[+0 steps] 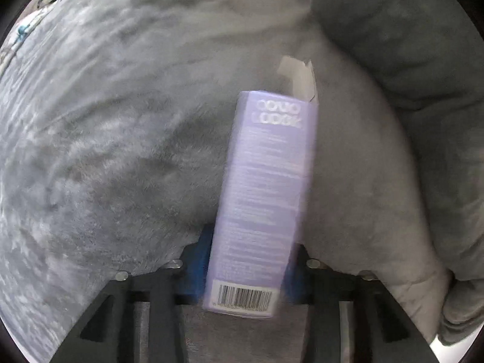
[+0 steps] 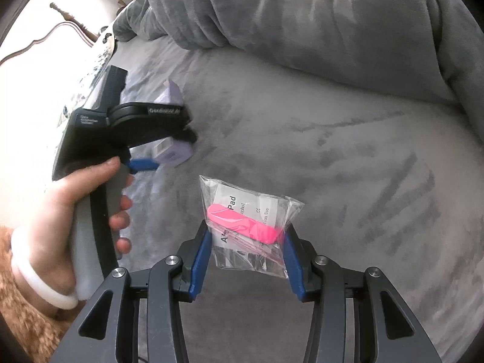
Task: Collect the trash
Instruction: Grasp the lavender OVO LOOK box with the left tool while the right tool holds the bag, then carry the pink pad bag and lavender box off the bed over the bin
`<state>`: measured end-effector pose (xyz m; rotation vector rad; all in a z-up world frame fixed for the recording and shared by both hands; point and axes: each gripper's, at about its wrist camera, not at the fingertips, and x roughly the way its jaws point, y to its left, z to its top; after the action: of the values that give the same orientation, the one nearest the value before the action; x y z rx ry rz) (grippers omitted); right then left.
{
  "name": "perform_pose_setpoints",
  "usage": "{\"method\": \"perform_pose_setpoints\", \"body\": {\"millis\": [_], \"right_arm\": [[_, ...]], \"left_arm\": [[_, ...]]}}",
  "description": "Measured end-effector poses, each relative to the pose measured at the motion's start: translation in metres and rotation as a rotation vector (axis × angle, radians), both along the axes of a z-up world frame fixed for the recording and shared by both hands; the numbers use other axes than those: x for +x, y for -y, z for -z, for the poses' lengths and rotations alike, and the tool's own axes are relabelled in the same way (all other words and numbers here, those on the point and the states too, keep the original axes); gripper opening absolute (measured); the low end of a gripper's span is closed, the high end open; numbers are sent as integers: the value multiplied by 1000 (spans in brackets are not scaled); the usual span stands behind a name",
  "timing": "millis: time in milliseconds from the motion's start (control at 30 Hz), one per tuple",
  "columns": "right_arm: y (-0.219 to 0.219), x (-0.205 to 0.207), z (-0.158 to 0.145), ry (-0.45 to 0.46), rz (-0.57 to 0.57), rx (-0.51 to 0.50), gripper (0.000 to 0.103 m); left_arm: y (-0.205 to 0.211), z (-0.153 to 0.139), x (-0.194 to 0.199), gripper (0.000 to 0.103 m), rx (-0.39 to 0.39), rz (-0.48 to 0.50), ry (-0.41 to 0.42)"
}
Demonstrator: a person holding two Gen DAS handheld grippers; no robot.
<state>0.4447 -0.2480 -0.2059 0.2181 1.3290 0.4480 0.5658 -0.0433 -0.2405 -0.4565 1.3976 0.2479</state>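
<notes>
Two pieces of trash are held, one per gripper, over a bed covered in a grey plush blanket (image 2: 348, 139). At lower centre of the left wrist view, the left gripper (image 1: 248, 267) has its blue-padded fingers (image 1: 193, 269) clenched on the lower part of a tall lavender carton (image 1: 263, 199) — barcode end nearest the camera, white flap open at the far end near a dark grey pillow (image 1: 408, 48). At lower centre of the right wrist view, the right gripper (image 2: 246, 260) grips a clear plastic bag (image 2: 251, 227) between its fingers (image 2: 201, 260); inside are a pink object and printed alcohol-pad packets. At the left of that frame, a hand (image 2: 69, 211) with a white bangle (image 2: 39, 284) holds the left gripper's handle.
</notes>
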Motion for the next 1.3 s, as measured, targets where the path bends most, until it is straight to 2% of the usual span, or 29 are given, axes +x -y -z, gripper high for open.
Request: {"method": "perform_pose_setpoints", "body": {"millis": [100, 367, 500, 667, 833, 1033, 1167, 1300], "right_arm": [[-2, -1, -1, -1, 0, 5, 44], [-22, -6, -11, 21, -35, 8, 44], [-42, -16, -21, 38, -78, 16, 44], [-85, -42, -38, 54, -182, 43, 44], [-153, -90, -53, 60, -366, 92, 44], [-271, -201, -71, 58, -723, 158, 44], [-338, -297, -81, 58, -959, 194, 44], [-378, -383, -86, 44, -1147, 210, 44]], "left_arm": [[-1, -4, -2, 40, 10, 19, 13], [-12, -34, -53, 40, 44, 58, 80], [-35, -57, -95, 40, 60, 25, 128], [-89, -94, -177, 40, 115, -70, 172], [-168, -102, -309, 40, 184, -276, 152], [-248, -106, -487, 40, 251, -577, 74], [-272, -103, -578, 40, 272, -743, 32], [-279, -101, -680, 40, 284, -901, -7]]}}
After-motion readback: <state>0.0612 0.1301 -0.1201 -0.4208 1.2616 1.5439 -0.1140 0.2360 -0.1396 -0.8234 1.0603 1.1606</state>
